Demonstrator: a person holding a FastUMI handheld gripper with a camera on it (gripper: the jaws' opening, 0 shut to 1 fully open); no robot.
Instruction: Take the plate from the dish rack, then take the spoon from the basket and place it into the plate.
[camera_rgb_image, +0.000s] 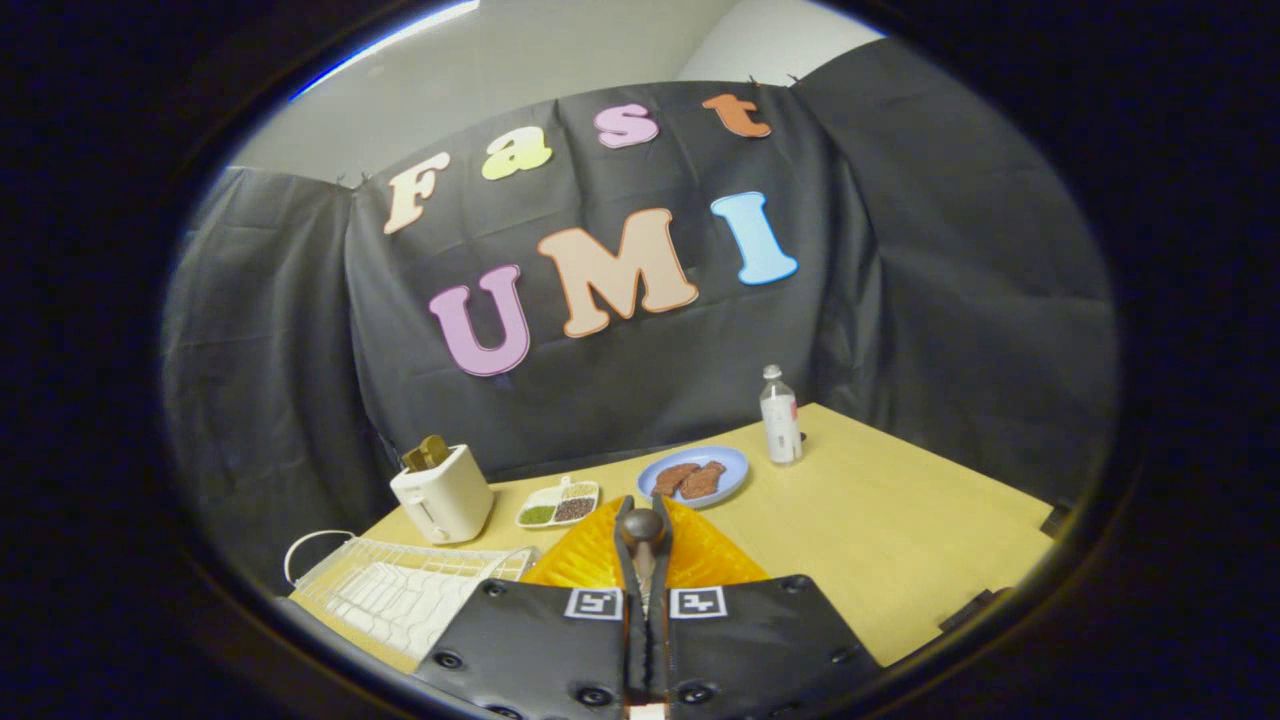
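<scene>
Spoon (642, 535), one, pinched by the tool (643, 520) above one orange plate (585, 555); one dish rack (400, 590) alongside.

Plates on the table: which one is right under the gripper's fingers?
The orange plate, just beneath the gripper, whose fingers are shut on the spoon. The blue plate lies beyond, holding brown food.

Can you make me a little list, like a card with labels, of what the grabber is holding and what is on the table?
gripper: gripper fingers shut on the spoon
under the spoon: orange plate, just ahead of the fingers
beside the fingers: white dish rack
beyond the rack: toaster with toast in it
beyond the orange plate: small tray of seeds, blue plate with brown food
farthest: bottle, upright
surface: wooden table
</scene>
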